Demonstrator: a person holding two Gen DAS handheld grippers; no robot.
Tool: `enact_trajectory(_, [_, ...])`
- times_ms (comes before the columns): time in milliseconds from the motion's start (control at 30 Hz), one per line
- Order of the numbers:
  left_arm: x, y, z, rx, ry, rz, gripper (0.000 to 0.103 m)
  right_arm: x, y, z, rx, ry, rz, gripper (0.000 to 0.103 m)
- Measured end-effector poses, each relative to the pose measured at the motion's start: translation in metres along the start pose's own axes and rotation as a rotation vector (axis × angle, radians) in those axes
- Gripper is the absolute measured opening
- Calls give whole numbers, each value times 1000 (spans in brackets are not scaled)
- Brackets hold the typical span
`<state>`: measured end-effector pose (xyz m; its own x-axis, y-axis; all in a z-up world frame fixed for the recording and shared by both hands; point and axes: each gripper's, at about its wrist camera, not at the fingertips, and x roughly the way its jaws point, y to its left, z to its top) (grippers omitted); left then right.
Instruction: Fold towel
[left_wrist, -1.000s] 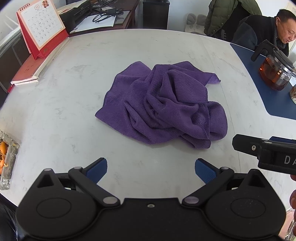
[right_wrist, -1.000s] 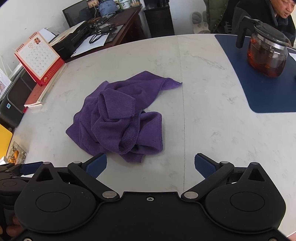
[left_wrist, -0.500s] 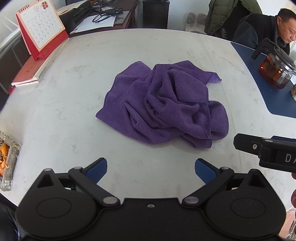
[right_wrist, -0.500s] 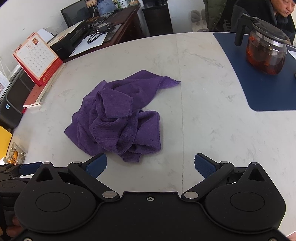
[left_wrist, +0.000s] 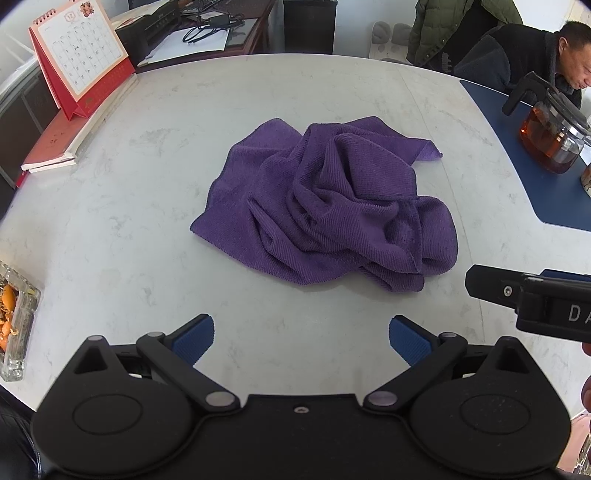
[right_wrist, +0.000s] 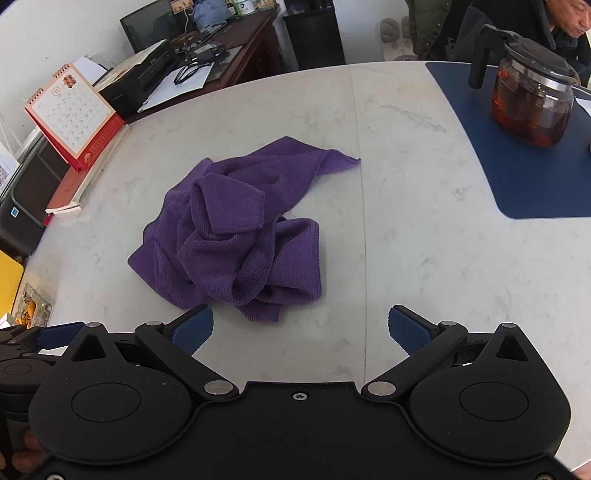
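Crumpled purple ribbed cloth towel (left_wrist: 325, 206) lies mid white marble surface (left_wrist: 129, 221). Left tool (left_wrist: 301, 336) spread wide, empty, near towel; right tool (right_wrist: 300, 326) likewise, just beside towel's near edge.

Towel (left_wrist: 325, 210): crumpled at the middle of your table (left_wrist: 155, 177), one corner trailing toward the far right. Left gripper (left_wrist: 301, 338) and right gripper (right_wrist: 301, 328): both on the near side of it, fingers spread, touching nothing. Calendar (left_wrist: 79, 55): far left, standing on a book (left_wrist: 55, 142). Teapot (right_wrist: 532, 99): far right, on a mat (right_wrist: 535, 184). Glass dish (left_wrist: 16, 321): near left edge. Seated man (left_wrist: 535, 62): beyond the teapot.
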<state>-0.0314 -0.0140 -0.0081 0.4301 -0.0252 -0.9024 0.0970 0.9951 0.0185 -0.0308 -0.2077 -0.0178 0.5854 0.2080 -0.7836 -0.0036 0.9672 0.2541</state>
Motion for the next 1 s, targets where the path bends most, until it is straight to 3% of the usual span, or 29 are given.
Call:
enact_trajectory(267, [2, 1, 1, 3, 7, -3, 102, 1, 0, 2, 11, 3, -1, 103])
enact_trajectory(367, [4, 5, 2, -11, 5, -36, 102, 0, 0, 4, 17, -4, -2, 103])
enact_trajectory(600, [4, 34, -2, -109, -33, -211, 102, 0, 1, 7, 33, -21, -2, 103])
enact_trajectory(633, [5, 41, -2, -127, -37, -235, 102, 2, 0, 5, 35, -43, 21, 103])
enact_trajectory(767, [8, 63, -2, -200, -89, -320, 102, -29, 9, 18, -80, -316, 61, 103])
enact_trajectory(867, [9, 72, 1, -201, -164, -280, 102, -45, 17, 25, -140, -475, 77, 103])
enact_trajectory(1000, [20, 87, 12, -184, -167, -244, 102, -23, 17, 33, -115, -359, 31, 103])
